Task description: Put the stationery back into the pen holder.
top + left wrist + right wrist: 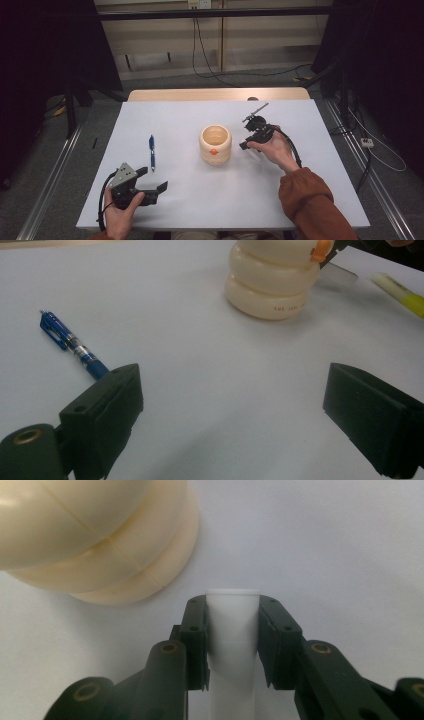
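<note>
A cream ribbed cup (215,144) with an orange dot stands mid-table. A blue pen (151,152) lies to its left. My right gripper (247,147) is low beside the cup's right side, and its jaws are shut on a white tube (233,607) whose flat end sticks out just past the pads, close to the cup (95,535). My left gripper (152,179) rests near the front left edge, open and holding nothing. Its jaws (232,390) stand wide apart, with the pen (75,345) beyond the left one and the cup (272,282) farther off.
The white table (300,195) has its front edge close to both hands. A yellow highlighter body (402,295) shows right of the cup; whether it belongs to the held tube I cannot tell. Cables and frame rails run along the floor at both sides.
</note>
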`<state>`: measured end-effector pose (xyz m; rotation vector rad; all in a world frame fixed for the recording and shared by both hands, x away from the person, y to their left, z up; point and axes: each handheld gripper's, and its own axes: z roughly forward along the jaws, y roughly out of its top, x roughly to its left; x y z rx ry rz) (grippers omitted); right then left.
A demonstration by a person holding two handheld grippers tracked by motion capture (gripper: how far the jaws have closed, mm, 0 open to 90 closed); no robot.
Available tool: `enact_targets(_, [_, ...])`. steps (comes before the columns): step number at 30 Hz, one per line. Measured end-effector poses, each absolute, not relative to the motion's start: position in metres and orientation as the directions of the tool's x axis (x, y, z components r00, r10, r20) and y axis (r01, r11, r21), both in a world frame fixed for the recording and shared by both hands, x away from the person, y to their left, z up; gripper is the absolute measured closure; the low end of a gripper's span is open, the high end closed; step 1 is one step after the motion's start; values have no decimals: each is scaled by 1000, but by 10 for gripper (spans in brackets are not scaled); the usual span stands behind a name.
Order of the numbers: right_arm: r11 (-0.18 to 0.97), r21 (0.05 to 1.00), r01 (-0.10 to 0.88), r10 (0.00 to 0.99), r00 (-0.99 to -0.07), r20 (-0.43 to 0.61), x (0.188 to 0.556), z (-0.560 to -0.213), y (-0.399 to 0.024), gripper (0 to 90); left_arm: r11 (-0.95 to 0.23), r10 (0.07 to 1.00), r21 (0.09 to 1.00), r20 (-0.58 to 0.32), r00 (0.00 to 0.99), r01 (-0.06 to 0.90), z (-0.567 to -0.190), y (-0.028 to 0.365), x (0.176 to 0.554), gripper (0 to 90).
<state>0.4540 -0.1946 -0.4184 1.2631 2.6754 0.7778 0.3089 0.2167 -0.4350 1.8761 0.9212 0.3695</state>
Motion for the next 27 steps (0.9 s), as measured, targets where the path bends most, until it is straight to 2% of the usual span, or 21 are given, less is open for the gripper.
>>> enact_targets(27, [331,735,592,729,-655,200,412,-398,-220,679,-231,732,869,-142,666,438,-434,217,308,91])
